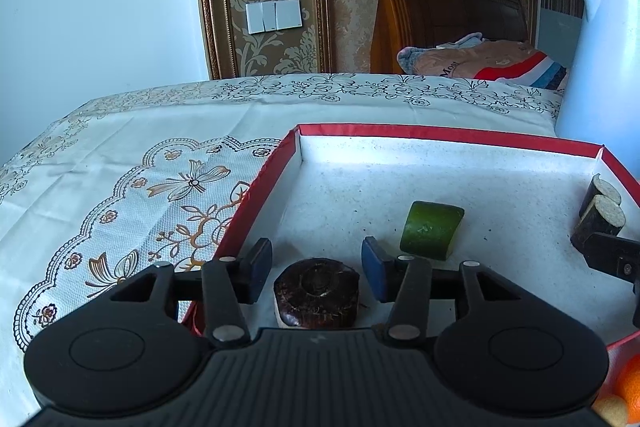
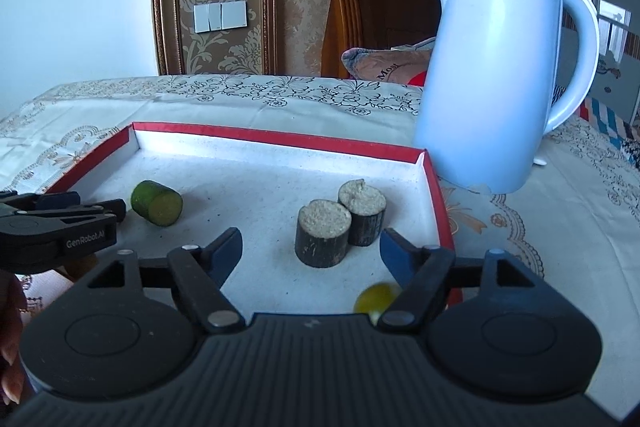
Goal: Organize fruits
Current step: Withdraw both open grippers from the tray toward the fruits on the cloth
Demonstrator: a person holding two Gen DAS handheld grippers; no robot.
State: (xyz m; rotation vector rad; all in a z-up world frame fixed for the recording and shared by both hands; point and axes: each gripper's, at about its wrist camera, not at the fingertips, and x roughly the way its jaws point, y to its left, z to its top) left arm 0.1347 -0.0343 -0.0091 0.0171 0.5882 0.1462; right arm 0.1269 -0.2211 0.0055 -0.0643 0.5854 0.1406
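Observation:
A red-rimmed tray [image 1: 440, 133] with a white floor lies on the table; it also shows in the right wrist view [image 2: 280, 139]. My left gripper [image 1: 316, 267] is open over the tray's near left corner, its jaws on either side of a dark brown round fruit [image 1: 316, 293] that rests on the floor. A green cylinder piece [image 1: 432, 235] [image 2: 158, 203] lies beyond it. My right gripper [image 2: 310, 247] is open, just short of two dark sugarcane pieces [image 2: 340, 223] [image 1: 600, 215] standing upright. A small yellow-green fruit [image 2: 376, 297] lies by its right finger.
A white Midea kettle [image 2: 496, 75] [image 1: 600, 67] stands on the tablecloth just beyond the tray's far right corner. An orange fruit [image 1: 630, 387] sits outside the tray at the near right. A wooden headboard [image 1: 440, 7] and pillow are behind the table.

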